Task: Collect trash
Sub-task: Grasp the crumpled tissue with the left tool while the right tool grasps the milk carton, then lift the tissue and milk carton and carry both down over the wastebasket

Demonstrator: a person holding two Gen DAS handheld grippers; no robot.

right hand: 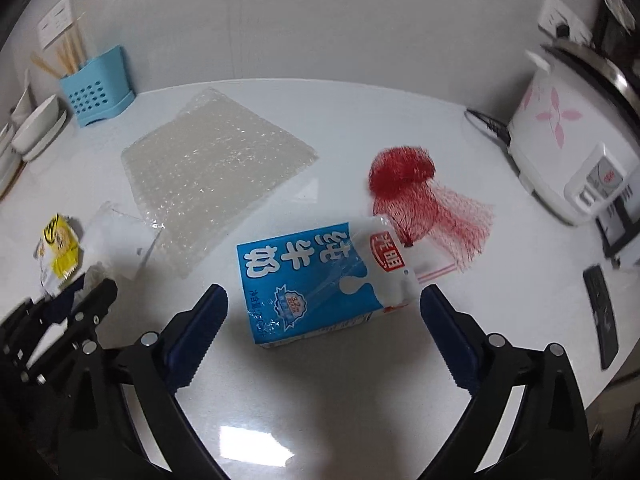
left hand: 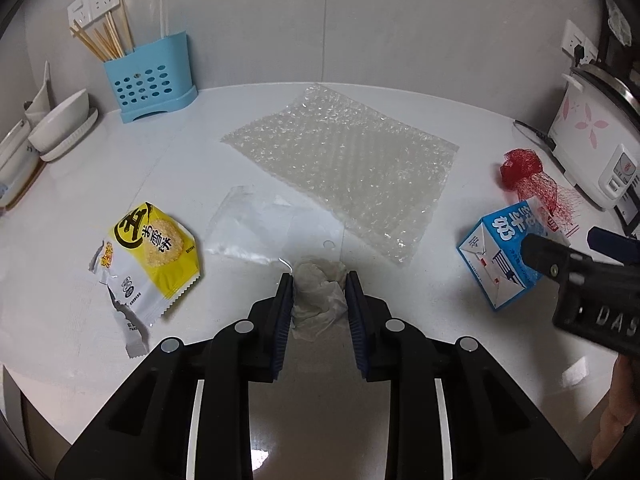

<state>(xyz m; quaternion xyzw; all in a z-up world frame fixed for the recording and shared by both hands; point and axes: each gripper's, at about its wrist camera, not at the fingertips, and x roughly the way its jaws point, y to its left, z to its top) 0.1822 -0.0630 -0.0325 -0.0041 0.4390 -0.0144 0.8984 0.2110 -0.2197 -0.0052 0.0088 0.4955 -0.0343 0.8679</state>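
Glossy white table (left hand: 80, 184) – crumpled paper tissue (left hand: 318, 300).

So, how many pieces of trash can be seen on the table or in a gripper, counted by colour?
Clear: 2 – bubble wrap, plastic bag
White-grey: 1 – tissue, in left gripper
Yellow: 1 – snack wrapper
Blue: 1 – milk carton, lying between the open right gripper fingers
Red: 1 – net
Total: 6

white table (right hand: 360, 112) | on it: bubble wrap (right hand: 212, 168); milk carton (right hand: 304, 280); red net (right hand: 404, 176); wrapper (left hand: 152, 256)
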